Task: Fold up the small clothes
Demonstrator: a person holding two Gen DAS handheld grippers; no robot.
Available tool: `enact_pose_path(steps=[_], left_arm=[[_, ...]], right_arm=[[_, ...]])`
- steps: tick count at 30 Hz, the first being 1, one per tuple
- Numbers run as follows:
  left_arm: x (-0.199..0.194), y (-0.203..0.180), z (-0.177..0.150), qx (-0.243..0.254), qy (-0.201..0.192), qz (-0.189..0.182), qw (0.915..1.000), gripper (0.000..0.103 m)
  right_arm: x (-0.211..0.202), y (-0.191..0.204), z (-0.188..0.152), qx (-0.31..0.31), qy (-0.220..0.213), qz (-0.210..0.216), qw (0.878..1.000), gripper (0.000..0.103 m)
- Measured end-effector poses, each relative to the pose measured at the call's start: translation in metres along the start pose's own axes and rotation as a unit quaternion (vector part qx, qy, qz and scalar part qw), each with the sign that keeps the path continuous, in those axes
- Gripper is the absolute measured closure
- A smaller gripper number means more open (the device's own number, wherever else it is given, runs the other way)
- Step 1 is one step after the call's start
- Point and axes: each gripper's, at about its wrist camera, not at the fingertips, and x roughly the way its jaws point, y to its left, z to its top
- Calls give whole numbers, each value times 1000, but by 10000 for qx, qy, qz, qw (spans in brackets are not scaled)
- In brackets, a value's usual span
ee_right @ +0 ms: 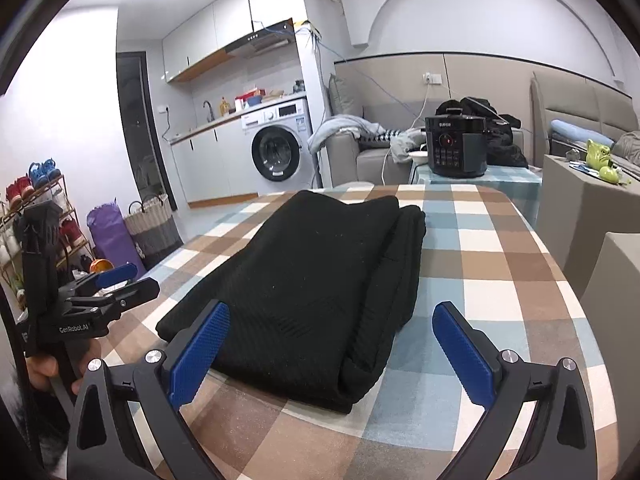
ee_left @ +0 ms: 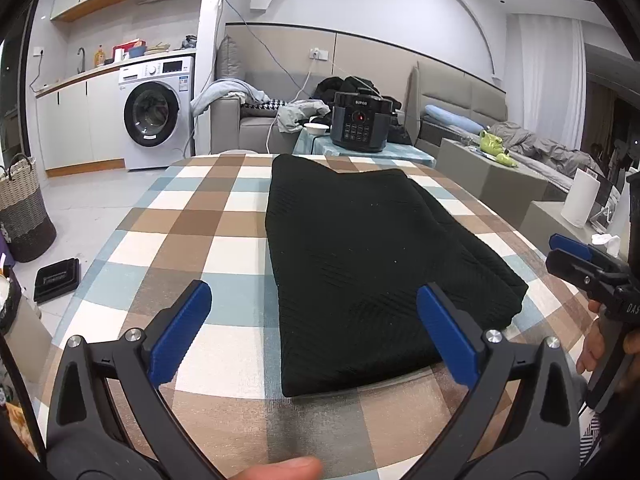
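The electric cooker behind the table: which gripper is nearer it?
Right, slightly. The right gripper faces the electric cooker from the garment's right; the left gripper sits left.

home studio: washing machine (ee_left: 158, 114), sofa (ee_left: 256, 120), bed (ee_left: 532, 144)

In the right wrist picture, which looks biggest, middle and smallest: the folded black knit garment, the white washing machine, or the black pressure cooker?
1. Folded black knit garment, biggest by far, though it lies closest to the camera.
2. White washing machine.
3. Black pressure cooker, a bit smaller than the washer here.
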Motion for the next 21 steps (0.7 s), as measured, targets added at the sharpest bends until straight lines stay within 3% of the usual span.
enact_pose_path(steps=[21], left_arm=[[3, 7, -3, -29, -155, -99, 9998, 1]], right_arm=[[-8, -1, -4, -40, -291, -7, 9996, 0]])
